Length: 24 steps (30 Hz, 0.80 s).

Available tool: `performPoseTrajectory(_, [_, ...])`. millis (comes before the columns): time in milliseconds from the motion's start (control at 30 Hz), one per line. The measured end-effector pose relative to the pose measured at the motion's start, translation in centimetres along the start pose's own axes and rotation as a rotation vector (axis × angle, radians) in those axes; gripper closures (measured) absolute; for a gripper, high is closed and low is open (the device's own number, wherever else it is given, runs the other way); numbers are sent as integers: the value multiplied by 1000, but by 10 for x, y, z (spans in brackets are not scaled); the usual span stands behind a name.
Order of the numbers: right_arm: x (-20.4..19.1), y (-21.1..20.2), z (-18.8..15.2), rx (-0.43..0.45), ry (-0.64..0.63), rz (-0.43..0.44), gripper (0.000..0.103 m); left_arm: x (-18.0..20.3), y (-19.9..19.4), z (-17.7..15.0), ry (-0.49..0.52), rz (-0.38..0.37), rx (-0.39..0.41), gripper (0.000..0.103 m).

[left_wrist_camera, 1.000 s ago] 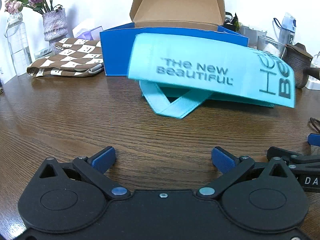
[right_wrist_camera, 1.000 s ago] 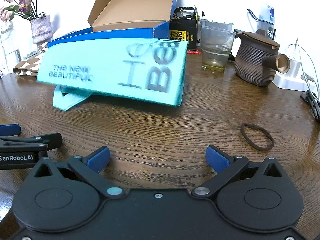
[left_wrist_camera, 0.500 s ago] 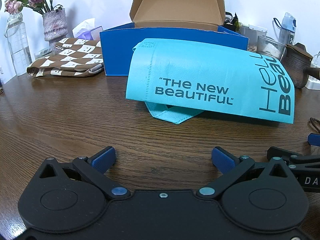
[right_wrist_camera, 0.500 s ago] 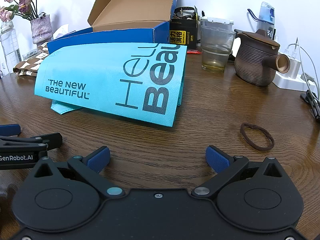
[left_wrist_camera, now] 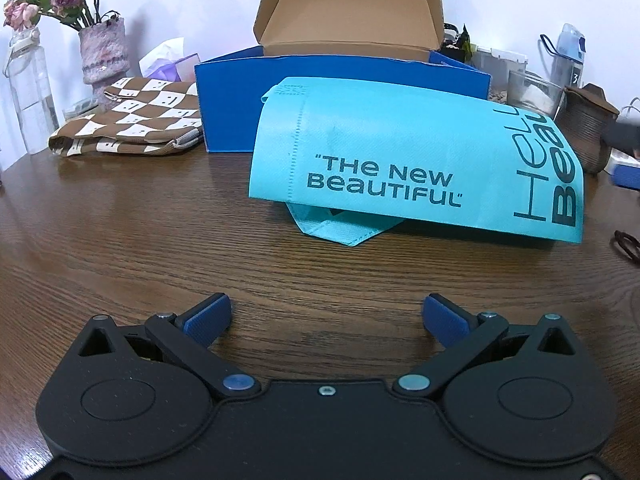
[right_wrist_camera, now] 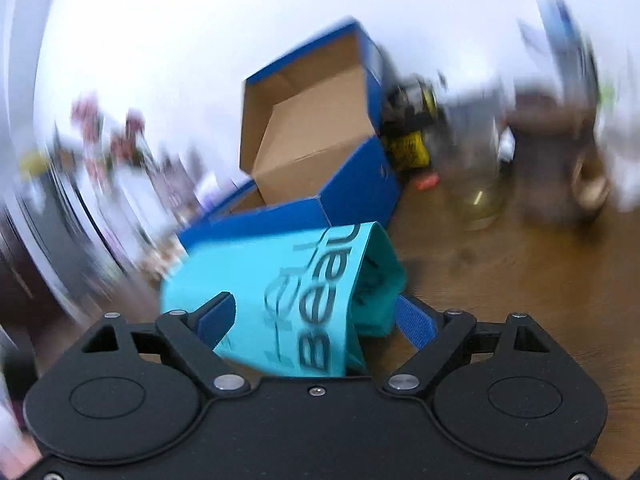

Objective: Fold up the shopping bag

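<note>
A turquoise shopping bag point(left_wrist_camera: 400, 152) printed "THE NEW BEAUTIFUL" lies folded on the wooden table point(left_wrist_camera: 160, 240), leaning on a blue box. One handle loop point(left_wrist_camera: 340, 228) sticks out under its near edge. My left gripper point(left_wrist_camera: 326, 316) hovers open over bare table in front of the bag, touching nothing. My right gripper point(right_wrist_camera: 316, 320) is at the bag's right end point(right_wrist_camera: 280, 276). That "Beau" end lies between its blue fingers point(right_wrist_camera: 416, 326), whose jaws are closing but still stand wide. This view is tilted and blurred by motion.
An open blue cardboard box point(left_wrist_camera: 340, 112) stands behind the bag. A brown checkered cloth point(left_wrist_camera: 132, 120), a flower vase point(left_wrist_camera: 104, 52) and a clear bottle point(left_wrist_camera: 28, 92) sit at left. A glass point(left_wrist_camera: 532, 92), brown teapot point(left_wrist_camera: 588, 128) and hair tie point(left_wrist_camera: 628, 242) are at right.
The bag's top layer dropped and settled flat. My right gripper swung in to the bag's right end and rolled, so that end now sits between its jaws. The left gripper stayed put.
</note>
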State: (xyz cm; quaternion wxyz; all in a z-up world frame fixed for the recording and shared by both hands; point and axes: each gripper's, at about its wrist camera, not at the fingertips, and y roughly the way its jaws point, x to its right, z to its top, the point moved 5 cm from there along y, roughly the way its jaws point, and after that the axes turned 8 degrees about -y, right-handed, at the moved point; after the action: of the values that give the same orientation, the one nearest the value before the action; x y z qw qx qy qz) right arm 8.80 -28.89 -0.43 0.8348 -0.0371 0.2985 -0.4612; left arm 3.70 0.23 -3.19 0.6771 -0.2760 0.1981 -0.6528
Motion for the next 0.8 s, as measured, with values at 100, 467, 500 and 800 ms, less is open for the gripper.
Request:
performPoseTrajectory(100, [22,36,8,-59,175,103,16,0,0,0,0,-2,0,0])
performPoseTrajectory(467, [-107,-7,16,181,-379,129,95,-34,-66,8,-96,-96,216,0])
performPoseTrajectory(500, [-138,-25,14,250,-616,77,95,-41,-81,11,-123,-128,256,0])
performPoseTrajectory(800, [-194,-24,-173,-199,-2225,-42,76,-86,-176,37,-210,-118,441,0])
